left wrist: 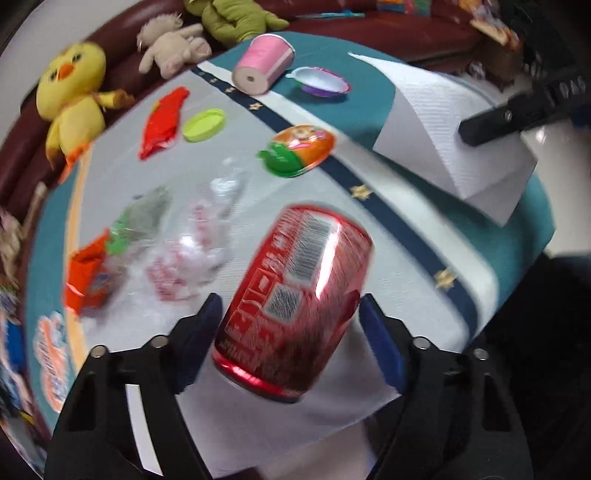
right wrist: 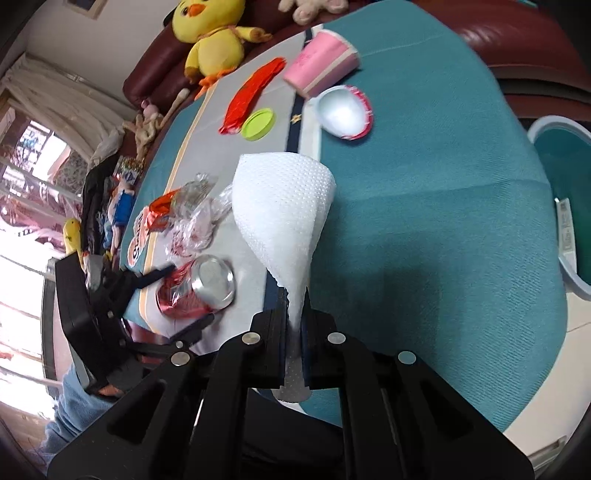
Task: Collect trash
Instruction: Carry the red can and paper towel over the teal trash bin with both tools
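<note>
Left tongs point(left wrist: 290, 314): spread wide, blue pads on either side of a dented red aluminium drink can point(left wrist: 295, 299); whether the pads touch the can cannot be told through the blur.
Right tongs point(right wrist: 295, 314): pressed together, pinching the narrow end of a white embossed paper towel point(right wrist: 284, 210), which fans out upward from the tips and is lifted off the cloth.
Red can, from the right wrist: lying on its side point(right wrist: 197, 286) with its silver end toward the camera, between the left tongs point(right wrist: 181, 299), near the table edge.
Tabletop point(right wrist: 424, 184): covered by a teal cloth with a grey panel and a dark blue star-dotted stripe.
Next to the can: crumpled clear plastic wrappers with red print point(left wrist: 195, 254), and beside them a torn orange and green snack packet point(left wrist: 94, 273).
Farther out: an orange and green egg-shaped foil-lidded cup point(left wrist: 297, 151), a lime green round plastic lid point(left wrist: 204, 124) just beside a red crinkled wrapper point(left wrist: 162, 122).
Far side of the cloth: a pink paper cup on its side point(left wrist: 264, 62), and near it an opened white plastic shell with a purple and pink rim point(left wrist: 321, 81).
Bin: a pale blue waste bin with a teal inside point(right wrist: 561, 195), beside the tabletop at the right.
Sofa: dark red leather point(left wrist: 369, 33), carrying a yellow plush chick point(left wrist: 72, 96), a beige plush toy point(left wrist: 170, 44) and a green plush toy point(left wrist: 229, 18).
</note>
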Available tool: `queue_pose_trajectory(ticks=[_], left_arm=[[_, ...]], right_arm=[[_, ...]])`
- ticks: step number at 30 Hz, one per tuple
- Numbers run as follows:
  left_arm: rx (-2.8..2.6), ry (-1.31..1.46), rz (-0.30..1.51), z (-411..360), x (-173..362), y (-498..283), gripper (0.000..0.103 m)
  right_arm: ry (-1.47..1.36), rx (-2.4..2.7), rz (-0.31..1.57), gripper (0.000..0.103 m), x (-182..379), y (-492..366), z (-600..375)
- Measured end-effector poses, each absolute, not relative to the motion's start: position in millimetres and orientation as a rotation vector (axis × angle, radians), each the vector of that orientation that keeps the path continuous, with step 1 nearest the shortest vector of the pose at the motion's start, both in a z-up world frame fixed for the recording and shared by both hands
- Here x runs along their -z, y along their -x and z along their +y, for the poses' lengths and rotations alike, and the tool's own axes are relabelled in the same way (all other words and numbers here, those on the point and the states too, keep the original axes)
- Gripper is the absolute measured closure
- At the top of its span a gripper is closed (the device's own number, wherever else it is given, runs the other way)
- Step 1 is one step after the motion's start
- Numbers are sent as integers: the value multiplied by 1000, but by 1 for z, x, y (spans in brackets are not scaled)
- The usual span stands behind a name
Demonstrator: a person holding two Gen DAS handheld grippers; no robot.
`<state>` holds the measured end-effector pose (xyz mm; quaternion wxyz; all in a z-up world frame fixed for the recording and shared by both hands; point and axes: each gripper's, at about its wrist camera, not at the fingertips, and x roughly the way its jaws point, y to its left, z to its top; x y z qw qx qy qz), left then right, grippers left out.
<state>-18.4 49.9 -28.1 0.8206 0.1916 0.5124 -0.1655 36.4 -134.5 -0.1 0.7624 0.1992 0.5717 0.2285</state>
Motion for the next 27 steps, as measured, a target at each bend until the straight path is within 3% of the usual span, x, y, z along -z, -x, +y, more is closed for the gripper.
queue_pose_trajectory(ticks=[6, 12, 14, 27], left_arm=[[419, -222, 1128, 20, 33, 9, 30], [413, -272, 1158, 4, 44, -1, 30], [401, -267, 1158, 2, 46, -3, 40], [399, -113, 1104, -20, 5, -26, 41]], right_arm=[[-484, -419, 1249, 97, 9, -34, -165], [-516, -355, 1244, 97, 18, -30, -193], [-530, -335, 1241, 97, 22, -31, -202], [-604, -340, 1133, 97, 4, -39, -235]])
